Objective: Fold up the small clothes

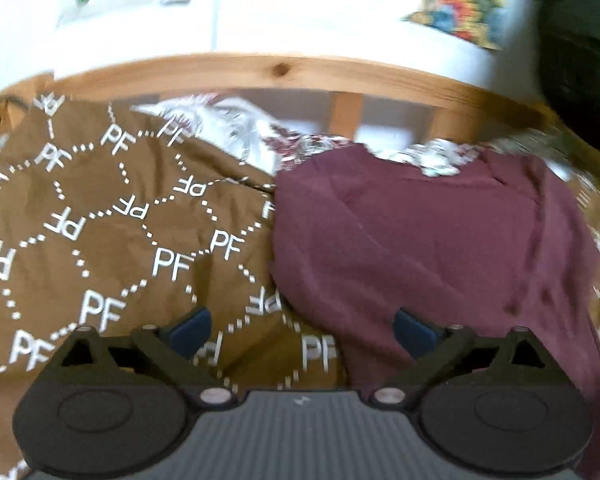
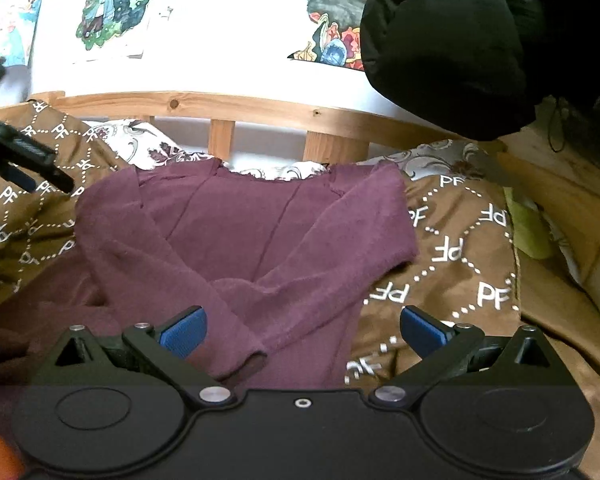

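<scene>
Item: one small maroon knit long-sleeved top (image 2: pixel 236 236), lying flat on the brown bedspread printed with white "PF" lettering (image 2: pixel 464 264), neckline toward the pale wooden bed rail (image 2: pixel 260 110) and both sleeves drawn in so they cross over the chest. You will find it soft, limp and light, by the look of its fuzzy knit; it should drape and sag from any point you lift, and it looks more likely to cling to the bedspread than to slide. Nothing about it appears fragile, though a pinch through one layer only would probably drag that layer and undo the crossed sleeves. Your left gripper (image 1: pixel 302 334) has its blue pads spread wide with nothing between them, over the seam where the top meets the bedspread, in a blurred view. Your right gripper (image 2: pixel 302 334) likewise stands wide apart and empty, hovering above the near sleeve cuff (image 2: pixel 248 360) and lower body. Suggested hold: take the hem at its two corners, one per gripper, pinching all layers together. The hem itself lies under the grippers and cannot be seen clearly, so confirm the edge before closing.
</scene>
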Demonstrator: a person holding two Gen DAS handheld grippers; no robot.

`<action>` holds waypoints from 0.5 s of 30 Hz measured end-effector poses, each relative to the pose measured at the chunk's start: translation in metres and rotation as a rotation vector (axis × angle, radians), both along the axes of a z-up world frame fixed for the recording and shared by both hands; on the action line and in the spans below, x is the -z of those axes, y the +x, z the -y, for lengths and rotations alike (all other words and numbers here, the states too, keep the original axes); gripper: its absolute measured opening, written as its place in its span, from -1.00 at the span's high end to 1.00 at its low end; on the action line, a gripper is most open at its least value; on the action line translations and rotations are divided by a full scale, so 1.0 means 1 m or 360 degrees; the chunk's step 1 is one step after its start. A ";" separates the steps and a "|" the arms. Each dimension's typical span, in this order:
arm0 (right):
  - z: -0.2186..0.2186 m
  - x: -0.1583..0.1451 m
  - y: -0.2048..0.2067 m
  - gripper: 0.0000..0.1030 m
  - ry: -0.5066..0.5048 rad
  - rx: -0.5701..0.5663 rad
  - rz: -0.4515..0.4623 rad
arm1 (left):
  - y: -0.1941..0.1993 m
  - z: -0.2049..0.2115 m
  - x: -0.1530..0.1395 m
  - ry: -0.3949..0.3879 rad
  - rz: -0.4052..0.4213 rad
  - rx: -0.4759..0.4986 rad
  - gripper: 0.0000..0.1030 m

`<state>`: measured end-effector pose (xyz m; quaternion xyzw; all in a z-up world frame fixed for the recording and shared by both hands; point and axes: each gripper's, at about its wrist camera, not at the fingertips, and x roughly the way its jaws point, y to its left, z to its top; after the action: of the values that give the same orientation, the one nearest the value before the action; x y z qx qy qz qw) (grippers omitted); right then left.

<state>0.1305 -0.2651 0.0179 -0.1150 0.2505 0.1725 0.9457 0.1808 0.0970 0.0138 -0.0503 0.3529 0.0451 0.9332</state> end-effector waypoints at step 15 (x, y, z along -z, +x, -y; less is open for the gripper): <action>-0.024 -0.007 -0.093 -0.99 -0.0632 -0.0435 -0.0177 | -0.121 0.031 0.019 0.0040 0.0002 0.0572 -0.99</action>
<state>0.0373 -0.2414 0.0247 -0.3217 0.3134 0.2523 0.8571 0.0601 0.0657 -0.0057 0.0252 0.3550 -0.1181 0.9271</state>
